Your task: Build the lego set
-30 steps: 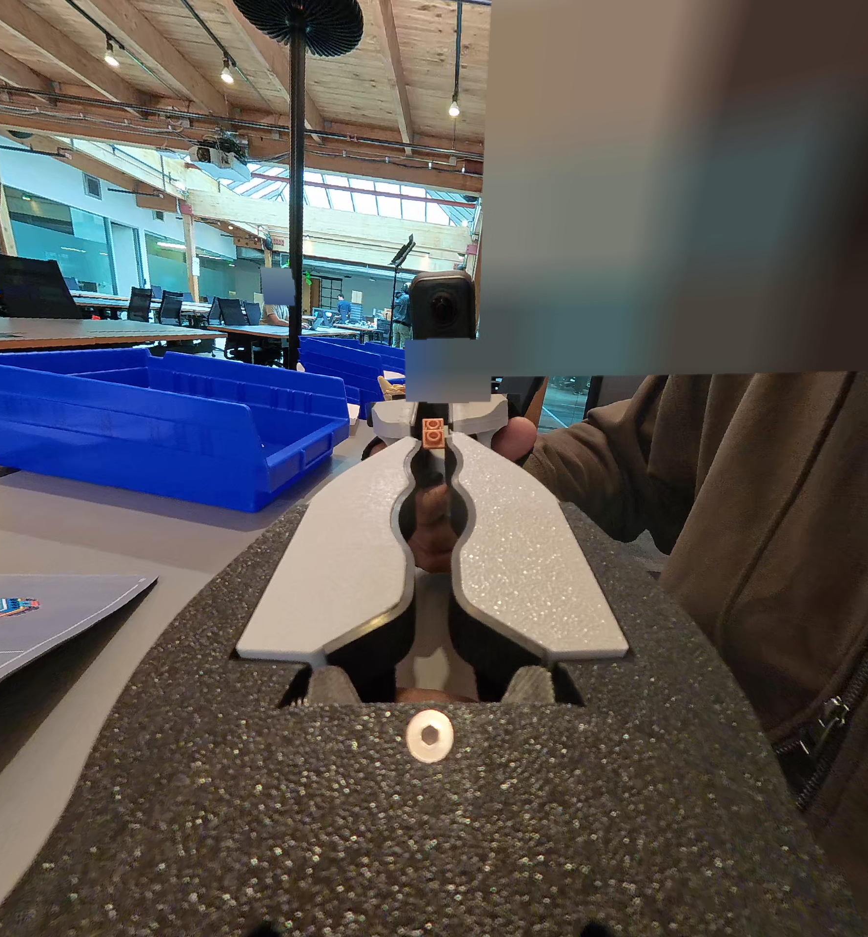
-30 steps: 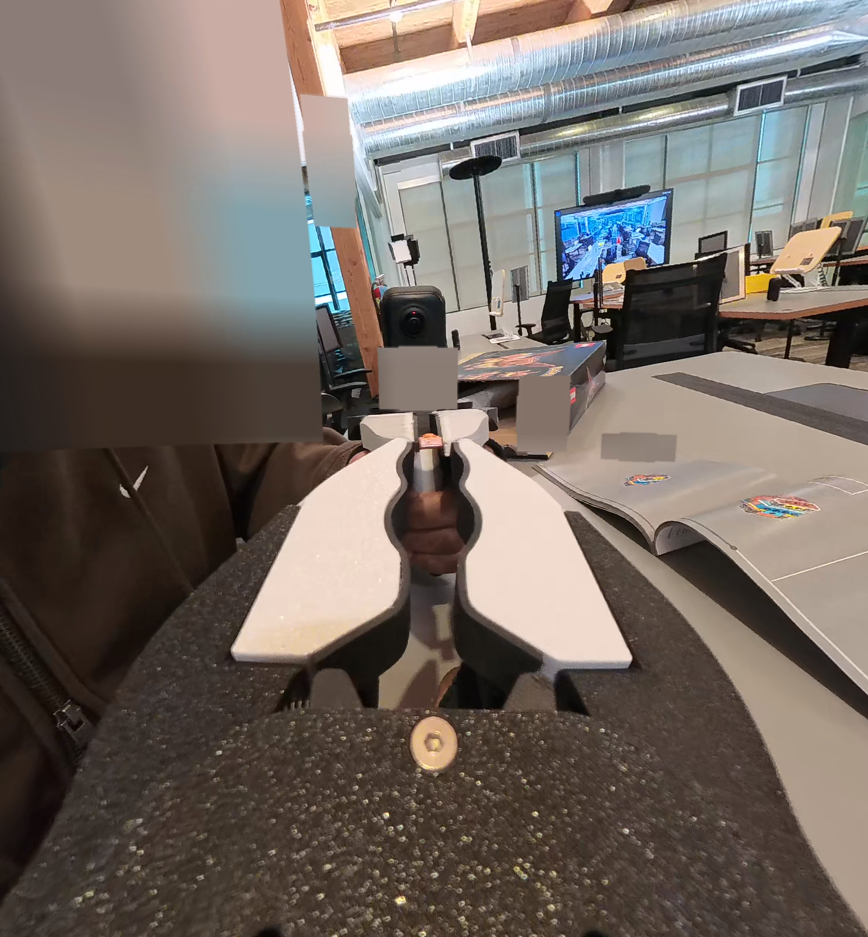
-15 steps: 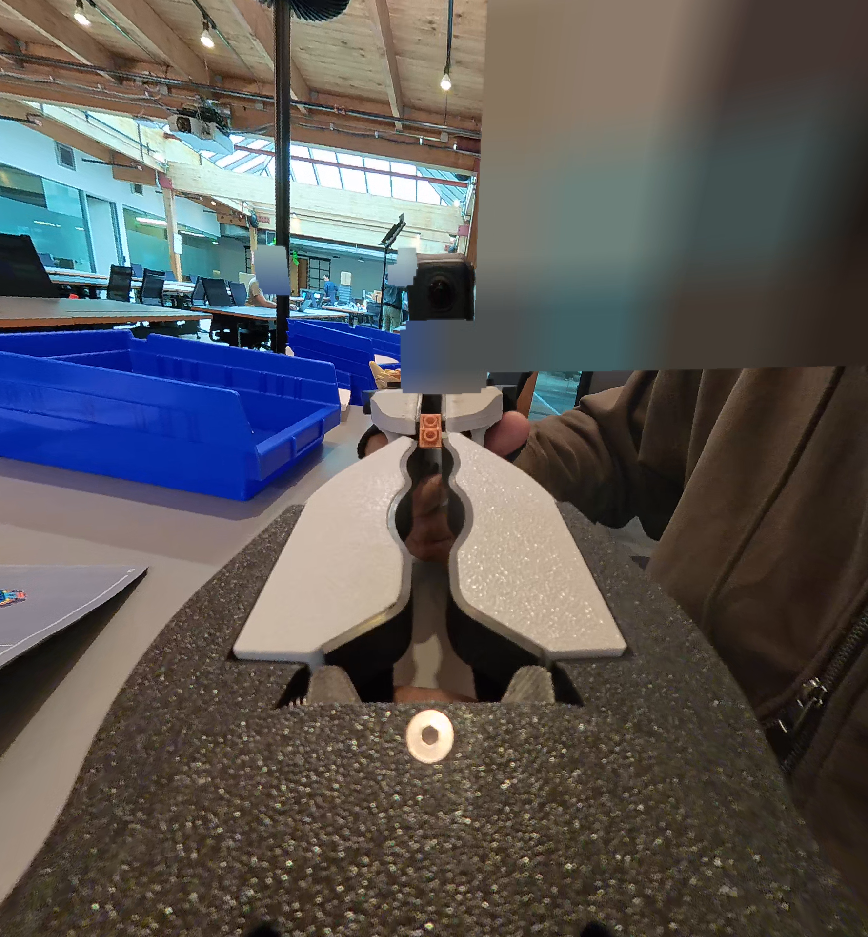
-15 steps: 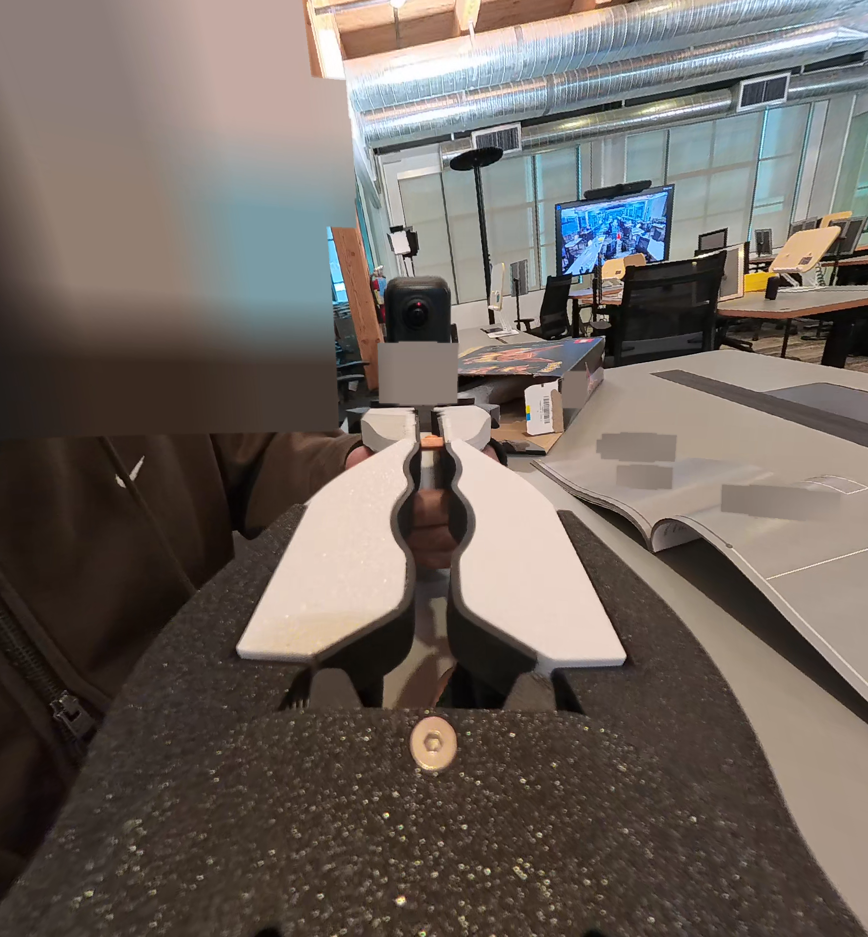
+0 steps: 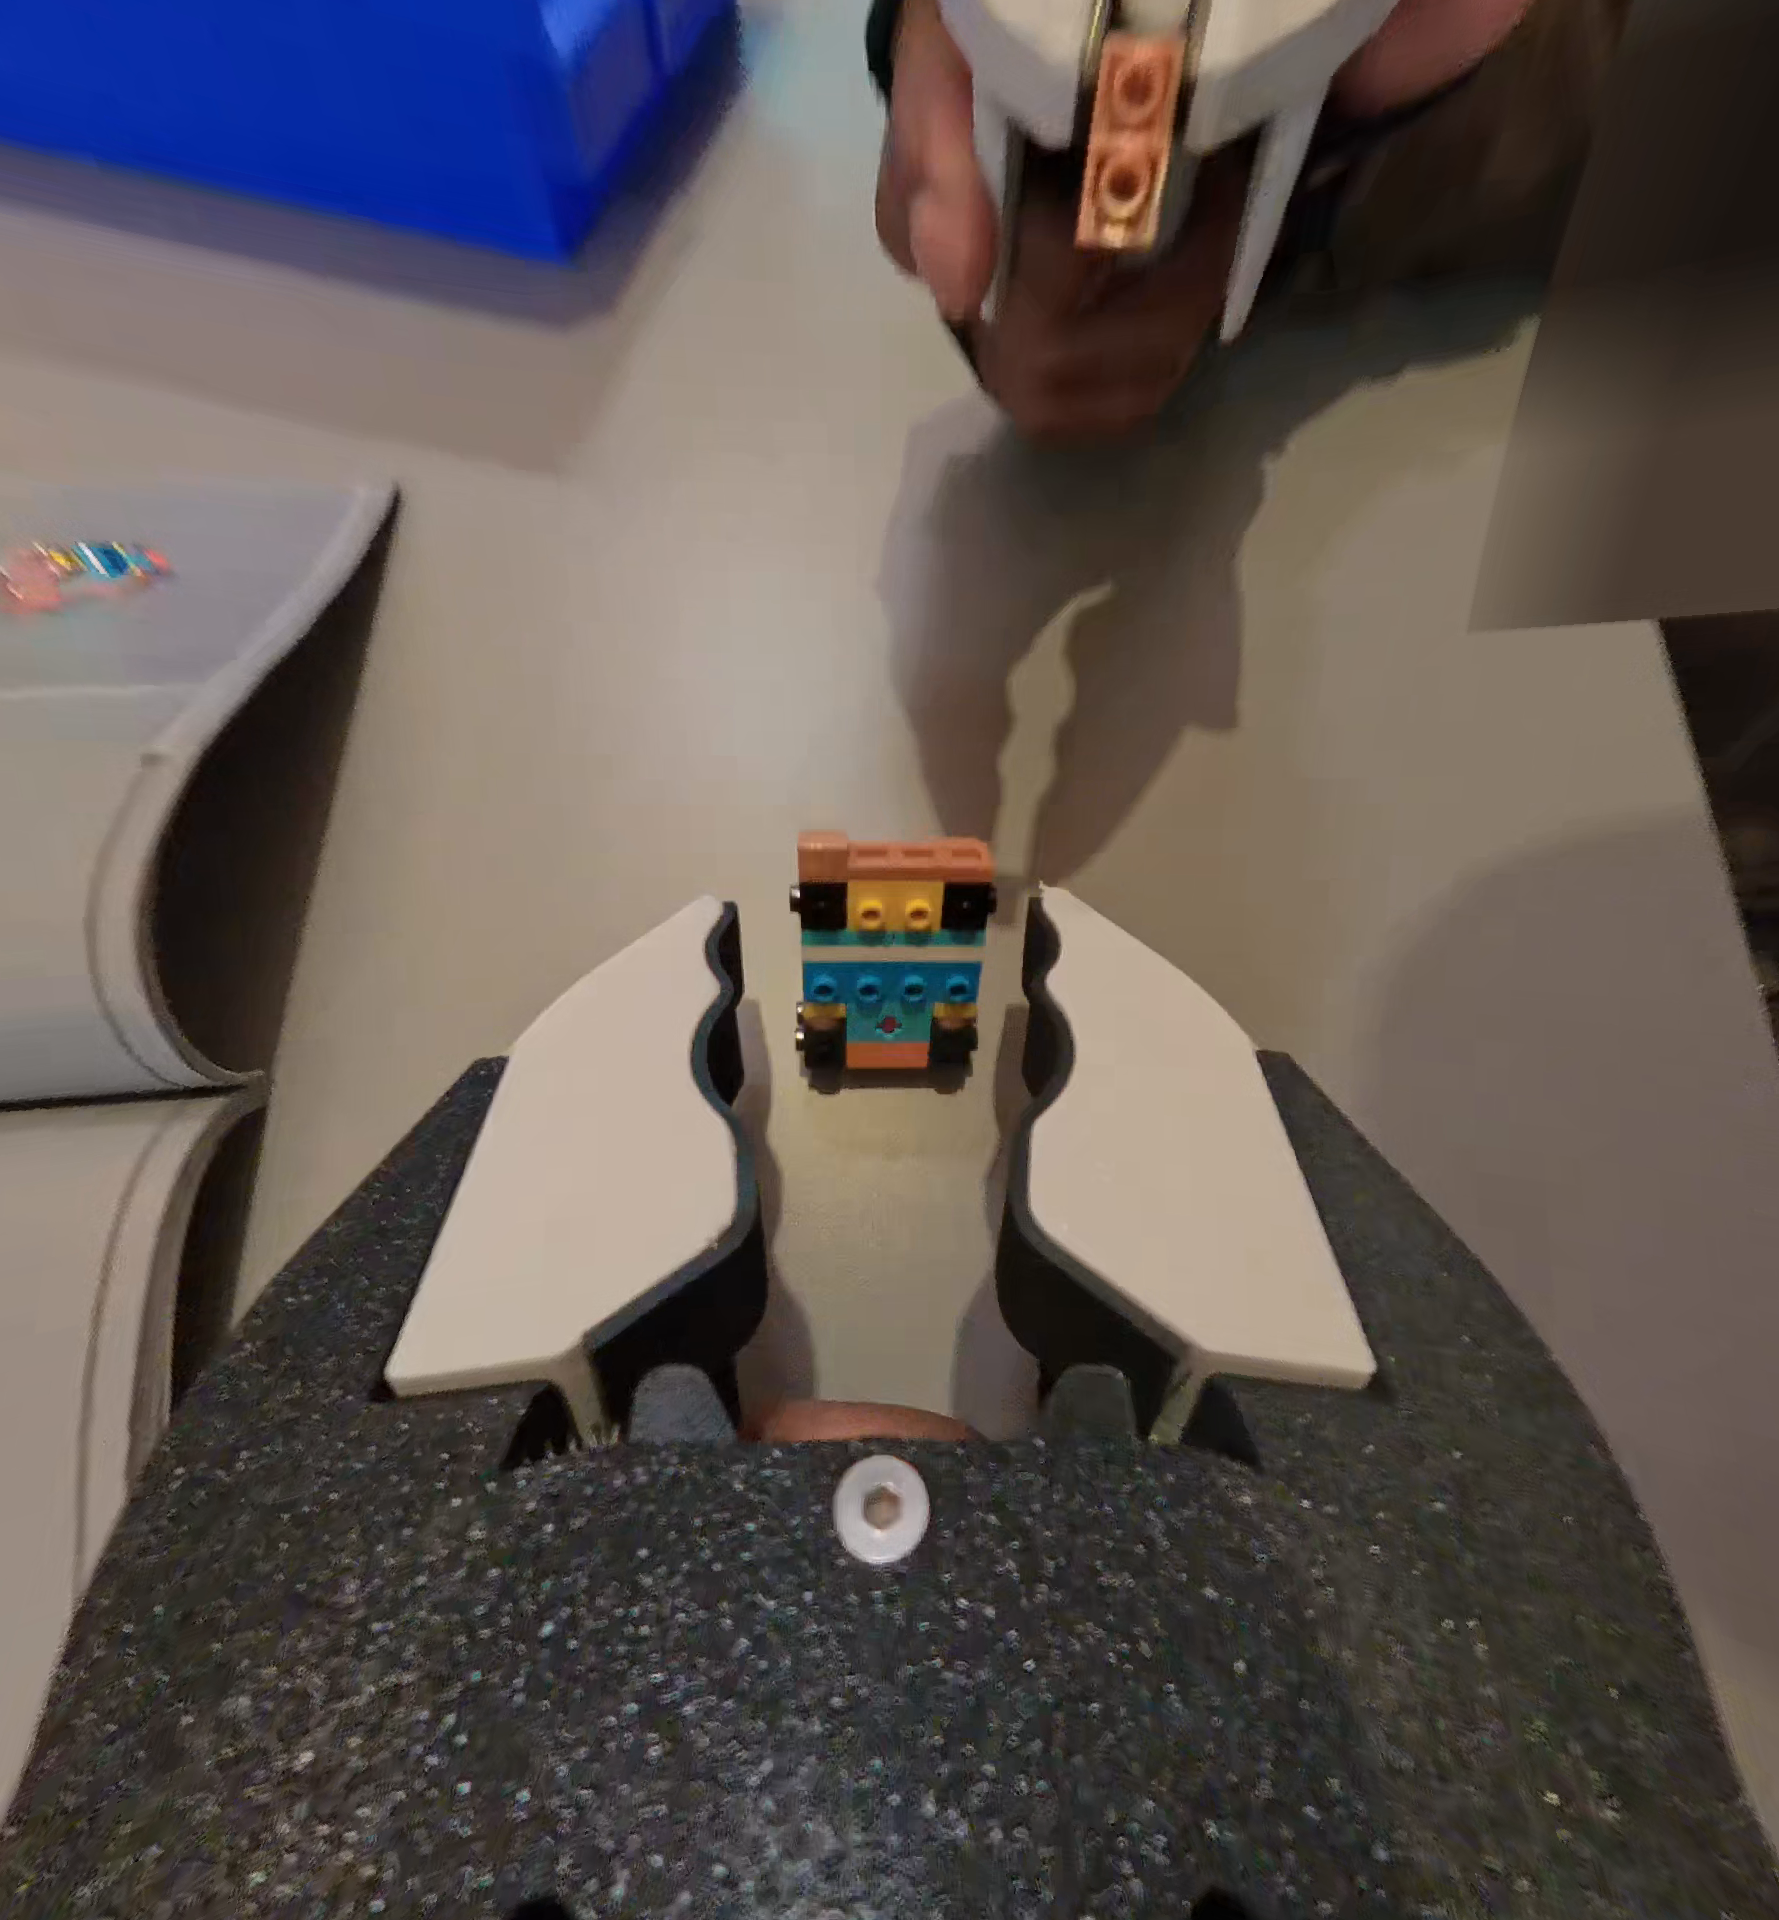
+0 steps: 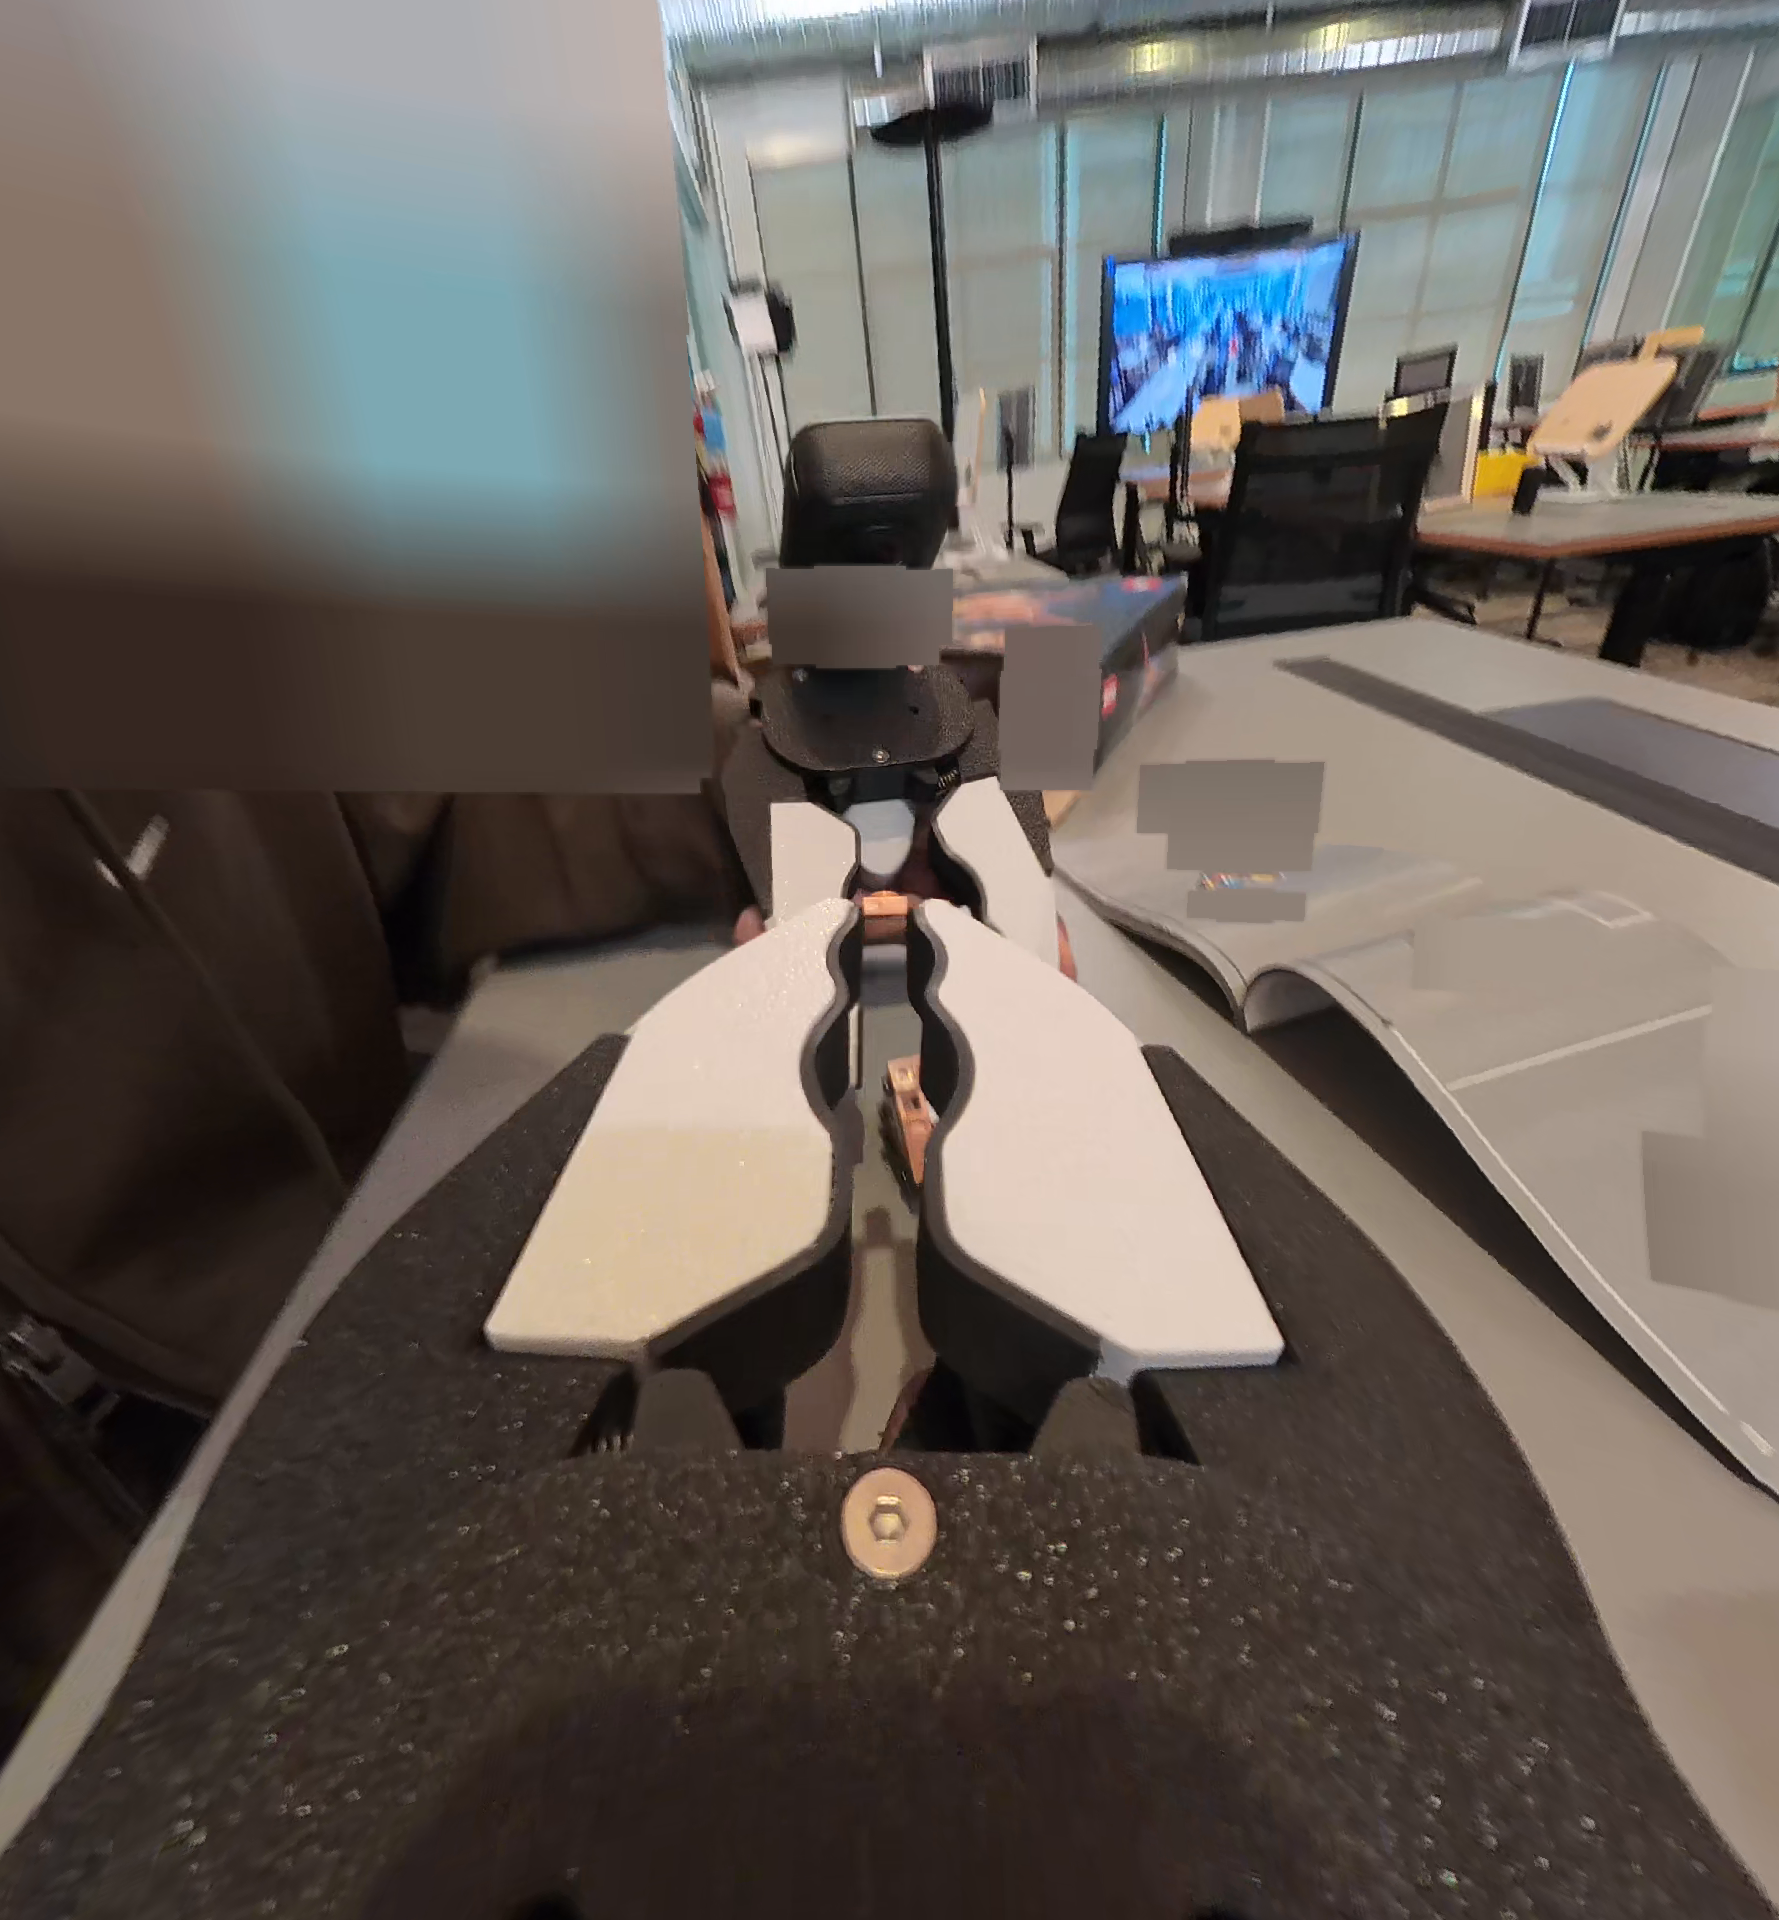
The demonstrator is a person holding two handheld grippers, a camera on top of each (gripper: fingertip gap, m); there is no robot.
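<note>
Left hand-held gripper point(image 5: 880, 997) hangs over the grey surface point(image 5: 604, 748) with its fingers spread, empty, one finger on either side of the small lego model point(image 5: 890, 961) without touching it; farther left lie an open instruction booklet point(image 5: 85, 790) and, beyond it, a blue bin point(image 5: 345, 114). My right hand-held gripper point(image 5: 1134, 135) sits across from it and higher, clenched on an orange two-stud plate point(image 5: 1126, 166). As I read it, the step is to steady the model and then press the plate on. I would close the left fingers squarely on the model's flanks, low down, so that it cannot tip, then bring the plate down level, studs lined up, and push straight. Where exactly the plate goes I cannot tell. In the right wrist view the model shows only as a sliver between the fingers, so I'd steer by the left wrist view.
</note>
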